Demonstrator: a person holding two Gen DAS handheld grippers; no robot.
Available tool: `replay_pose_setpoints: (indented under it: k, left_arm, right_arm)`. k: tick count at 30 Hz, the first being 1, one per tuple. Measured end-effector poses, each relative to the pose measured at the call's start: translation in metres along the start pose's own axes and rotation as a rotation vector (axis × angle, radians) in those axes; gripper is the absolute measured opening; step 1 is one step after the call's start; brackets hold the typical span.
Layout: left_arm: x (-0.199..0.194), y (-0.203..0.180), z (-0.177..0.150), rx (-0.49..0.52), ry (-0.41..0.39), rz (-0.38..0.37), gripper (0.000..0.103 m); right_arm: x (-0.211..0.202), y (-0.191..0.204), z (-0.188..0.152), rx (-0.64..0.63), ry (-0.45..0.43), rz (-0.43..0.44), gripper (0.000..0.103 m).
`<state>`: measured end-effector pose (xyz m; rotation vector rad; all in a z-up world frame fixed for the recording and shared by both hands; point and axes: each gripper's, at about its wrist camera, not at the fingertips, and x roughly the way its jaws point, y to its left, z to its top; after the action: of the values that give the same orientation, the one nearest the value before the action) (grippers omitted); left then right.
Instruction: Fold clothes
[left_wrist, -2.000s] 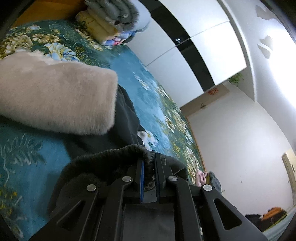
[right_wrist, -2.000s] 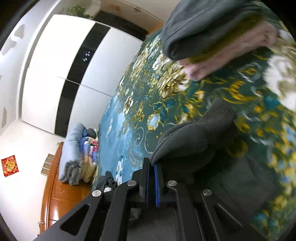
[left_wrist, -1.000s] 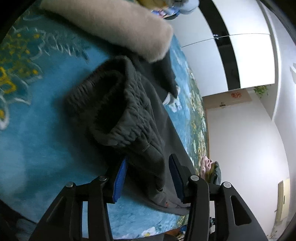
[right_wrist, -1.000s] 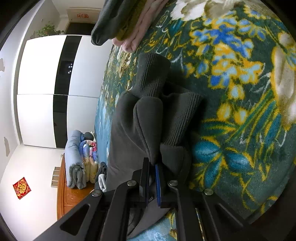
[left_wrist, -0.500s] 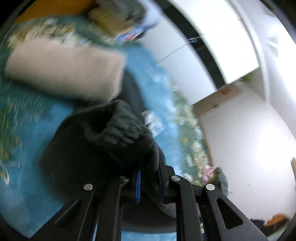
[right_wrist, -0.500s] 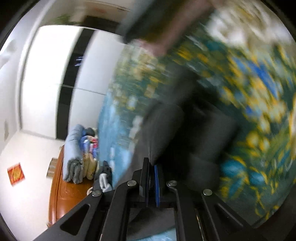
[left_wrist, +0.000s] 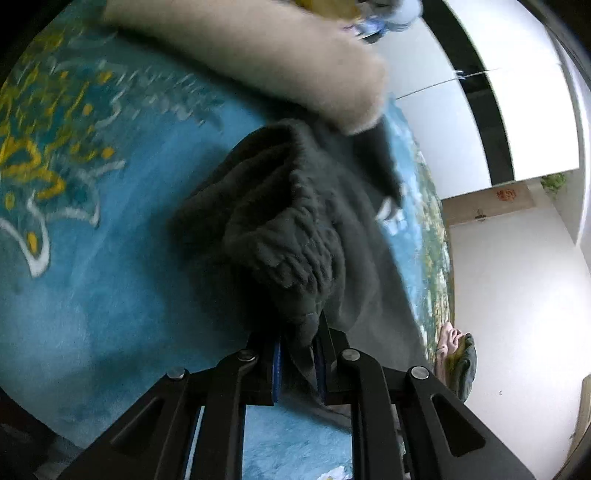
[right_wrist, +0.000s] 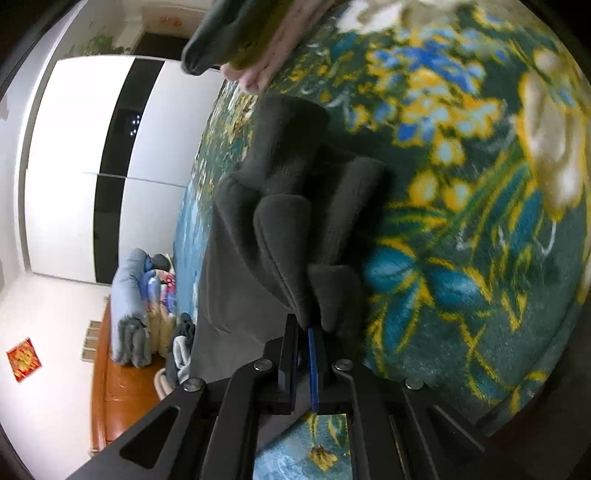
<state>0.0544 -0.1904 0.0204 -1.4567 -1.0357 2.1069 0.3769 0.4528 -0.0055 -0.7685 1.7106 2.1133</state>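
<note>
Dark grey fleece trousers (left_wrist: 288, 229) lie along a teal flowered bedspread (left_wrist: 92, 295). My left gripper (left_wrist: 299, 332) is shut on the bunched elastic waistband, which rises in a gathered hump just beyond the blue pads. In the right wrist view the trousers' other end (right_wrist: 280, 229) is folded into thick ridges, and the ribbed cuffs (right_wrist: 288, 122) point away. My right gripper (right_wrist: 304, 328) is shut on a fold of this fabric. The cloth hides both pairs of fingertips.
A beige fluffy garment (left_wrist: 280, 55) lies across the far end of the waistband. A folded stack of pink, yellow and grey clothes (right_wrist: 251, 33) sits beyond the cuffs. Rolled bedding (right_wrist: 136, 295) is piled by the wooden headboard (right_wrist: 110, 387). A white and black wardrobe (right_wrist: 74, 166) runs beside the bed.
The left jaws, open around the waistband a second ago, have shut on it. Both views swung away in a blur and came back. The right gripper stays shut on the fold.
</note>
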Motion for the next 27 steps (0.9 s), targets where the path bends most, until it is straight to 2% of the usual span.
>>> replay_pose_setpoints:
  k: [2, 4, 6, 9, 11, 16, 18, 20, 21, 23, 24, 25, 27]
  left_arm:
    - [-0.008, -0.007, 0.0, 0.032, -0.02, -0.025, 0.014]
    - [-0.01, -0.008, 0.0, 0.052, -0.02, -0.008, 0.014]
    - [-0.003, 0.005, -0.004, 0.024, 0.003, 0.031, 0.014]
    - [0.001, 0.027, -0.003, -0.025, 0.031, 0.073, 0.014]
    - [0.0, 0.033, -0.005, -0.044, 0.038, 0.062, 0.014]
    - [-0.01, 0.029, -0.006, -0.033, 0.039, 0.041, 0.015]
    - [-0.017, 0.027, -0.006, -0.028, 0.046, 0.04, 0.018]
    - [-0.029, 0.028, -0.005, -0.028, 0.04, 0.049, 0.03]
    - [-0.038, 0.031, -0.002, -0.03, 0.025, 0.054, 0.034]
    - [-0.053, 0.038, 0.003, -0.042, -0.01, 0.064, 0.051]
    - [-0.061, 0.045, 0.004, -0.049, -0.023, 0.068, 0.054]
    - [-0.063, 0.052, 0.005, -0.07, -0.029, 0.067, 0.057]
    - [-0.06, 0.063, 0.004, -0.126, -0.023, 0.049, 0.058]
  right_arm:
    - [-0.009, 0.013, 0.0, -0.043, -0.032, 0.019, 0.005]
    - [-0.013, 0.018, -0.001, -0.074, -0.04, 0.01, 0.005]
    - [-0.013, 0.019, -0.003, -0.085, -0.037, -0.006, 0.005]
    - [-0.004, 0.005, -0.005, -0.031, -0.014, -0.018, 0.005]
    - [0.001, -0.001, -0.006, -0.005, -0.002, -0.024, 0.005]
    - [-0.004, 0.01, -0.005, -0.044, 0.0, -0.008, 0.009]
    - [-0.009, 0.014, -0.004, -0.056, -0.005, 0.003, 0.009]
    - [-0.014, 0.014, -0.003, -0.062, -0.019, -0.005, 0.011]
    - [-0.018, 0.013, -0.002, -0.064, -0.028, -0.011, 0.015]
    - [-0.025, 0.009, 0.0, -0.061, -0.05, -0.015, 0.033]
    - [-0.029, 0.005, 0.001, -0.054, -0.062, -0.014, 0.056]
    - [-0.032, 0.002, 0.002, -0.044, -0.074, -0.015, 0.068]
    - [-0.034, -0.007, 0.004, -0.02, -0.087, -0.026, 0.068]
